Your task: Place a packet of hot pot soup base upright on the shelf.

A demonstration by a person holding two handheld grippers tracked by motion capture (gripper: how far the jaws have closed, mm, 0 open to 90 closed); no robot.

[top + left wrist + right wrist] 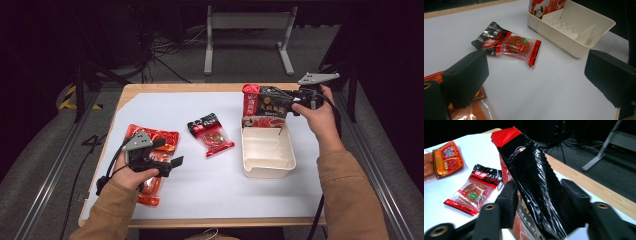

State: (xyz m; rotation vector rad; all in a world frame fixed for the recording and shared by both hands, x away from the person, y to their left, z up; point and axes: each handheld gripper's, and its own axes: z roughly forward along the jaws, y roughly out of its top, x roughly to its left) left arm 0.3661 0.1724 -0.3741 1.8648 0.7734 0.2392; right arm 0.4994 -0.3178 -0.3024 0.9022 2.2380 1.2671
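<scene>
From above, the right gripper (pixel 286 102) held the black-and-red pouch (pixel 262 106) upright at the far end of the cream bin (pixel 267 152). Its own camera showed the jaws loosely flanking the pouch, apparently releasing. The left gripper (pixel 536 75) gaped empty; the small sachet (pixel 509 45) left of the bin looked next.

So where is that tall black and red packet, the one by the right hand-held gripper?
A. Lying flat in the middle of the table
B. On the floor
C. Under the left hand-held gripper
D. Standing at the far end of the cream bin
D: the high view shows the black and red packet standing upright at the far end of the cream bin, between the jaws of the right hand-held gripper.
</scene>
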